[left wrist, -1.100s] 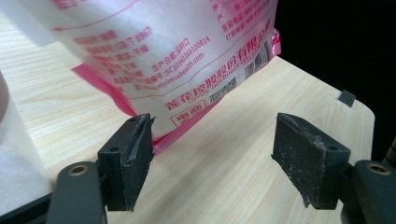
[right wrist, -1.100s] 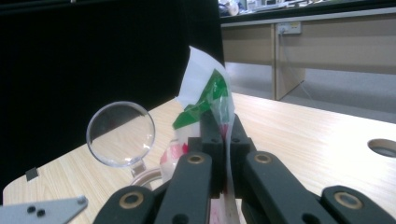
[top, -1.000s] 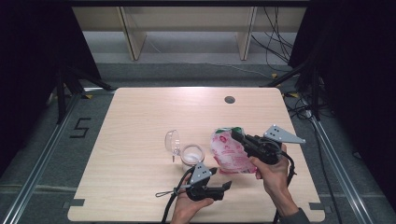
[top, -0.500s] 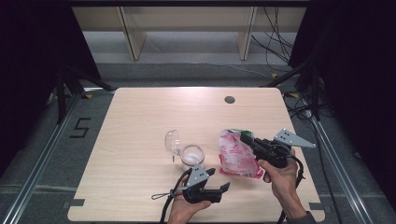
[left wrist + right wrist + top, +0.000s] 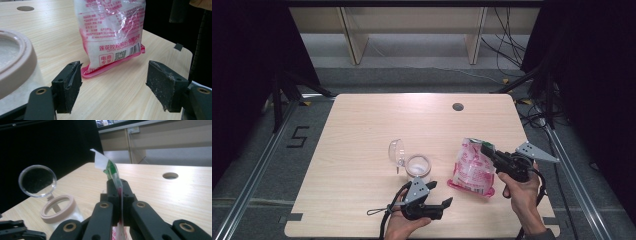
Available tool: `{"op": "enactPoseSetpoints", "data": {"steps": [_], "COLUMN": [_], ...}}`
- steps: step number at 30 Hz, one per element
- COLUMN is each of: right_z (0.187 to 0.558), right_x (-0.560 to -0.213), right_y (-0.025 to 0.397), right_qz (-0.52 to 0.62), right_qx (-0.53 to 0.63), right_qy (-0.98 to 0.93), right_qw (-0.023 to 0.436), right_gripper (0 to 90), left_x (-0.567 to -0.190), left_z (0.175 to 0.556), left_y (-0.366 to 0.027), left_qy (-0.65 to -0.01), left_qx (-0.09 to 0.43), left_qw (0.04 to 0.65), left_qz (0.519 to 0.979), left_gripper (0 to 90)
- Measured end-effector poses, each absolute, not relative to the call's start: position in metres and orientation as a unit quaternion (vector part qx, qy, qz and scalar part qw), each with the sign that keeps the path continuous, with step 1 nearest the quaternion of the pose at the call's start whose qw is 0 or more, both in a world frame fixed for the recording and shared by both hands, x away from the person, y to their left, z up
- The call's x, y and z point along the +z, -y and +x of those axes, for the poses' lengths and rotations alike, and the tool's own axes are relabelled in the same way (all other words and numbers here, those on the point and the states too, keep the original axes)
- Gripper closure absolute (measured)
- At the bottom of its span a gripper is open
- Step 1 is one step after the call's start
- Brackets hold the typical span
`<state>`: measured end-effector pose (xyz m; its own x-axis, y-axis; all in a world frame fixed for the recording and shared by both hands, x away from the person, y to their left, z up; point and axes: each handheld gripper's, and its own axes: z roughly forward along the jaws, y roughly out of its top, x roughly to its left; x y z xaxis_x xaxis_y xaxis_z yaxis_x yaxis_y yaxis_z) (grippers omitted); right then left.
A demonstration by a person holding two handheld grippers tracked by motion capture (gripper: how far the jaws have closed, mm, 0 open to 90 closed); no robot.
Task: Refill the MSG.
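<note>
High view: right gripper (image 5: 486,148) pinches pink bag (image 5: 472,170) upright nr table's front edge, left gripper (image 5: 438,197) spread; next, prob tip toward open jar (image 5: 418,166).

Lab: black curtains (image 5: 252,75), cabled floor (image 5: 512,60)

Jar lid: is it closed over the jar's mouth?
No, the clear lid stands hinged open behind the jar.

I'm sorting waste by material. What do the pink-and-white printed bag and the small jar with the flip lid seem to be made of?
The pink-and-white printed bag looks like thin glossy plastic film: it crinkles and shows glare. The small jar seems frosted translucent plastic with a matte beige rim, probably plastic too. Its clear round flip lid looks like transparent hard plastic, with the dark background showing through it.
</note>
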<state>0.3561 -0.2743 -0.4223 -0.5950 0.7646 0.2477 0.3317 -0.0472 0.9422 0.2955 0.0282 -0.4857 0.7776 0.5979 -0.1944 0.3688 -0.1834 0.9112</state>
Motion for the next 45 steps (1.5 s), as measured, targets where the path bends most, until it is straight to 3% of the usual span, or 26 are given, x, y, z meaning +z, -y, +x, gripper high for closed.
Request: {"op": "enactPoseSetpoints", "data": {"steps": [34, 45], "right_z": [0.368, 0.373], "right_x": [-0.457, -0.469], "right_y": [0.310, 0.319], "right_qz": [0.494, 0.508], "right_qx": [0.531, 0.529], "right_qy": [-0.659, -0.652], "right_qw": [0.200, 0.192], "right_gripper": [88.1, 79.3], "left_x": [-0.484, -0.486], "left_z": [0.293, 0.295], "left_y": [-0.064, -0.074], "left_qy": [-0.348, -0.355], "left_qx": [0.133, 0.137], "left_qw": [0.549, 0.549], "left_qz": [0.748, 0.744], "left_gripper": [23.8, 24.3]}}
